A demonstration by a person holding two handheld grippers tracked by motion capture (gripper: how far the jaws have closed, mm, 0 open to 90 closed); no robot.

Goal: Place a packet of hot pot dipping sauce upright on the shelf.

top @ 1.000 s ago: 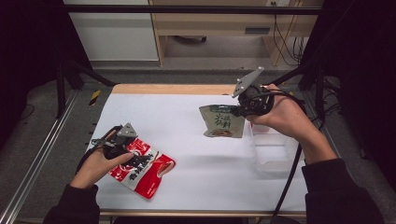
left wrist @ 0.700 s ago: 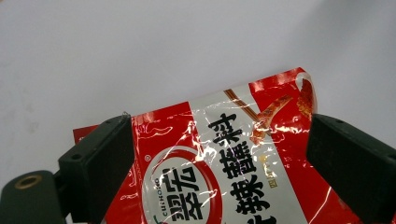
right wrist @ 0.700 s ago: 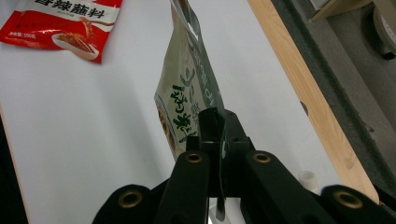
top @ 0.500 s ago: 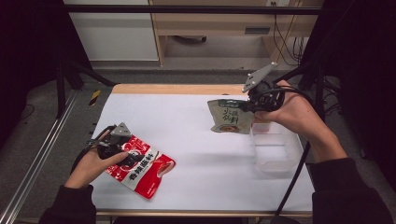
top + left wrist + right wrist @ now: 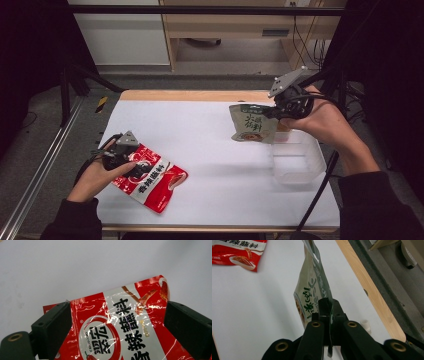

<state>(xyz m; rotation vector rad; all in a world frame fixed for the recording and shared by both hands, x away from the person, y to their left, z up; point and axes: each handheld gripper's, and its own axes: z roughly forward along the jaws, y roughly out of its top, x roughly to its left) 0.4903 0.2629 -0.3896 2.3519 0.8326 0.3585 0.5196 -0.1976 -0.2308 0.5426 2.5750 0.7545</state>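
A red seasoning packet (image 5: pixel 150 180) lies flat on the white table near its front left. My left gripper (image 5: pixel 122 152) hovers over the packet's upper end. In the left gripper view its jaws stand wide apart, either side of the red packet (image 5: pixel 120 327), so the left gripper (image 5: pixel 117 312) is open. A green packet (image 5: pixel 252 124) hangs in the air at the right, and my right gripper (image 5: pixel 280 111) is shut on its top edge. In the right gripper view the green packet (image 5: pixel 312 290) is pinched edge-on in the right gripper (image 5: pixel 328 305).
A clear plastic container (image 5: pixel 300 160) stands on the table just below and right of the hanging packet. The table's wooden far edge (image 5: pixel 200 95) borders the white sheet. A metal rail (image 5: pixel 40 170) runs along the left side.
My right gripper has carried the green packet to the right, closer to the clear container. The left gripper and the red packet have stayed put.
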